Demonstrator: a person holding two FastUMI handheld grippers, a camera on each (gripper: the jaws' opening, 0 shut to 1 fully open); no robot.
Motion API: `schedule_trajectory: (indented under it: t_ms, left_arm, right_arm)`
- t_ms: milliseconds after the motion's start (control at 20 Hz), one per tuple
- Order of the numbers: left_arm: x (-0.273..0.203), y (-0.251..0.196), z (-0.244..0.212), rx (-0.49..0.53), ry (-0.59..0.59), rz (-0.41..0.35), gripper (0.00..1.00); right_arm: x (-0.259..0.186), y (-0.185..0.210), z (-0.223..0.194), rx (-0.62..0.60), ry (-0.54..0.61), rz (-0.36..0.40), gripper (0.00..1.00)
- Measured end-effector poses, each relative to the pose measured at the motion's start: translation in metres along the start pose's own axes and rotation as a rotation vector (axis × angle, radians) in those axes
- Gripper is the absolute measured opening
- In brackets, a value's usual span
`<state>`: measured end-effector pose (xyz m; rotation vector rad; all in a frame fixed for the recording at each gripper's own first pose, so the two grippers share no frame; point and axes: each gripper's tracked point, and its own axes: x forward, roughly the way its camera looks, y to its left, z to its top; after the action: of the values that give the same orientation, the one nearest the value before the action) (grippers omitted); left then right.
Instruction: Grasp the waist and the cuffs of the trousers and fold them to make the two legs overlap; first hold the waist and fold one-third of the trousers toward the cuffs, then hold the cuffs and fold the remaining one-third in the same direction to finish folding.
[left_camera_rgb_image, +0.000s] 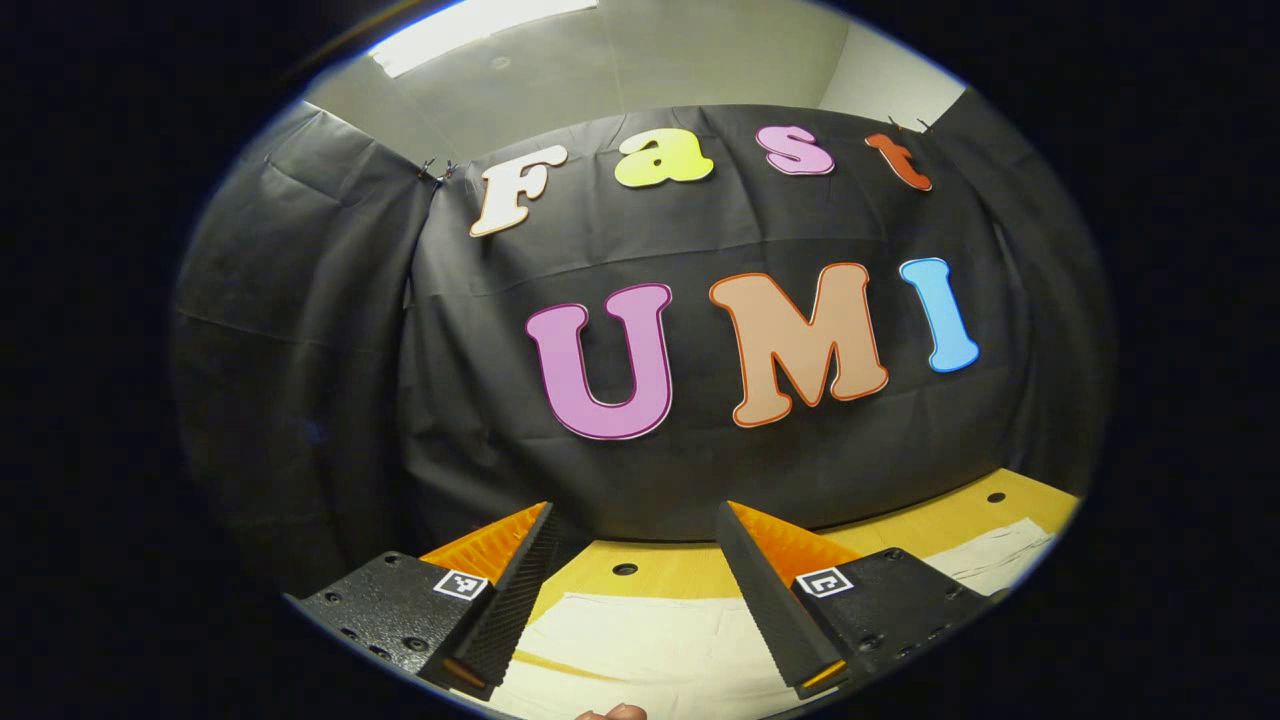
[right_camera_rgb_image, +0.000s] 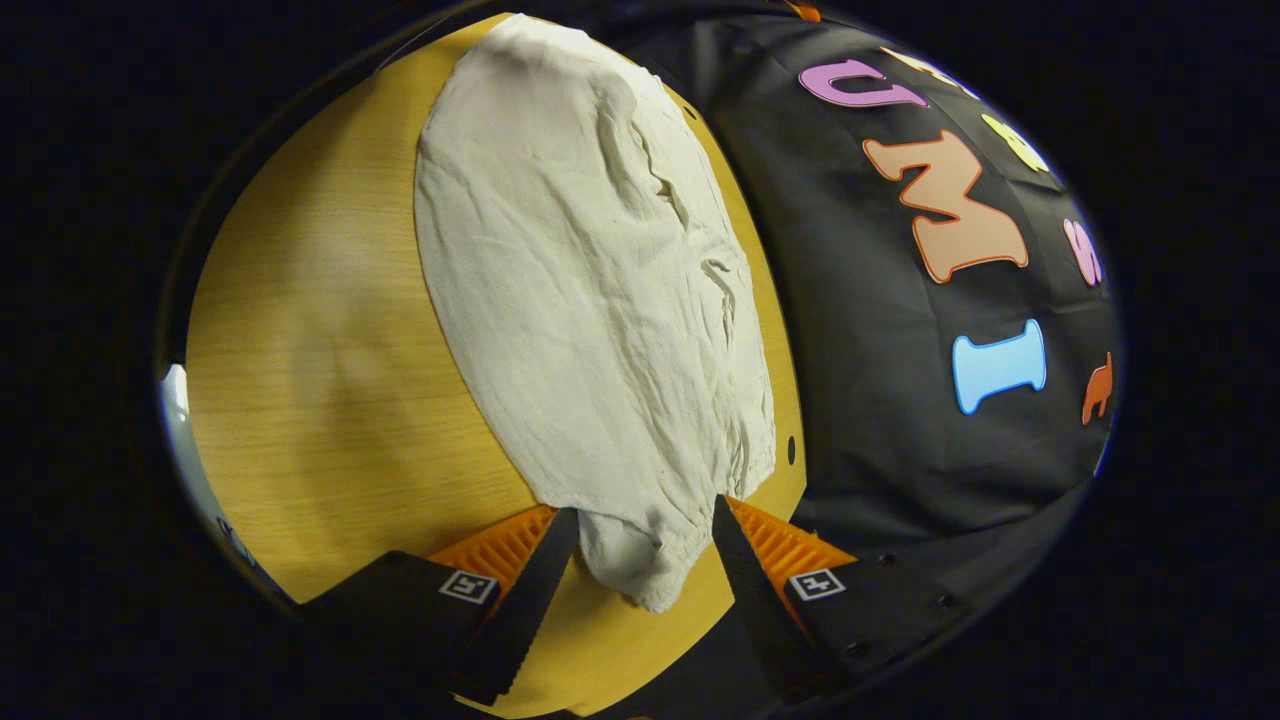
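Two hand-held grippers, both with fingers spread apart. My right hand-held gripper (right_camera_rgb_image: 640, 590) straddles one narrow end of the trousers (right_camera_rgb_image: 590, 290) without pressing it; the pale cloth runs away from it, flat and wrinkled, along the wooden bench (right_camera_rgb_image: 320, 380). My left hand-held gripper (left_camera_rgb_image: 640, 610) hovers level above the trousers (left_camera_rgb_image: 650, 645), facing the booth wall.

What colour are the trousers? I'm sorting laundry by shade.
Off-white, plain with no pattern; the trousers show best in the right gripper view, spread on the wooden table.
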<state>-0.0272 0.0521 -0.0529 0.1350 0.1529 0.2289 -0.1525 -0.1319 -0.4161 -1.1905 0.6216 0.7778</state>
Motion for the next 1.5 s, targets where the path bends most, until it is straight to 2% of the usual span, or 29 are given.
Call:
schedule_trajectory:
  t_ms: [50, 250, 350, 400, 450, 500, 550, 650, 850, 900, 1050, 1200, 1300, 1400, 1450, 1500]
  left_arm:
    - [0.0, 0.001, -0.003, 0.002, 0.006, 0.0, 0.95]
    - [-0.004, 0.008, -0.012, 0.027, 0.019, 0.009, 0.95]
    - [-0.004, 0.012, -0.018, 0.032, 0.026, 0.009, 0.97]
    - [-0.003, 0.013, -0.022, 0.041, 0.033, 0.01, 0.95]
    - [-0.003, 0.017, -0.028, 0.055, 0.041, 0.012, 0.95]
    - [-0.003, 0.019, -0.032, 0.072, 0.048, 0.014, 0.95]
    - [-0.004, 0.023, -0.038, 0.087, 0.054, 0.014, 0.95]
    - [-0.005, 0.03, -0.049, 0.108, 0.073, 0.01, 0.95]
    - [-0.011, 0.048, -0.074, 0.178, 0.12, -0.005, 0.96]
    - [-0.014, 0.056, -0.081, 0.205, 0.136, -0.004, 0.96]
    - [-0.025, 0.079, -0.107, 0.296, 0.197, -0.007, 0.96]
    - [-0.04, 0.098, -0.137, 0.423, 0.265, -0.03, 0.96]
    - [-0.053, 0.109, -0.16, 0.503, 0.313, -0.057, 0.96]
    - [-0.069, 0.116, -0.183, 0.56, 0.357, -0.083, 0.96]
    - [-0.077, 0.118, -0.198, 0.584, 0.379, -0.096, 0.96]
    - [-0.084, 0.122, -0.209, 0.602, 0.402, -0.106, 0.96]
  right_arm:
    - [0.005, 0.001, 0.0, 0.007, 0.007, 0.011, 0.88]
    - [0.012, 0.009, 0.003, 0.028, 0.035, 0.043, 0.65]
    - [0.014, 0.02, 0.003, 0.021, 0.05, 0.067, 0.44]
    - [0.014, 0.022, 0.004, -0.001, 0.057, 0.061, 0.21]
    - [0.016, 0.022, 0.005, -0.02, 0.063, 0.051, 0.14]
    - [0.017, 0.018, 0.004, -0.018, 0.076, 0.033, 0.13]
    - [0.015, 0.019, 0.002, 0.007, 0.091, 0.028, 0.03]
    - [0.017, 0.02, 0.006, 0.036, 0.111, 0.024, 0.08]
    - [0.018, 0.018, 0.007, 0.013, 0.119, 0.002, 0.05]
    - [0.018, 0.018, 0.008, 0.02, 0.124, 0.0, 0.12]
    - [0.019, 0.017, 0.008, 0.047, 0.134, -0.005, 0.12]
    - [0.019, 0.017, 0.009, 0.023, 0.132, -0.019, 0.05]
    - [0.019, 0.017, 0.008, 0.029, 0.134, -0.023, 0.08]
    - [0.02, 0.016, 0.01, 0.04, 0.138, -0.025, 0.08]
    - [0.021, 0.016, 0.009, 0.039, 0.139, -0.025, 0.05]
    - [0.021, 0.016, 0.009, 0.034, 0.138, -0.025, 0.08]
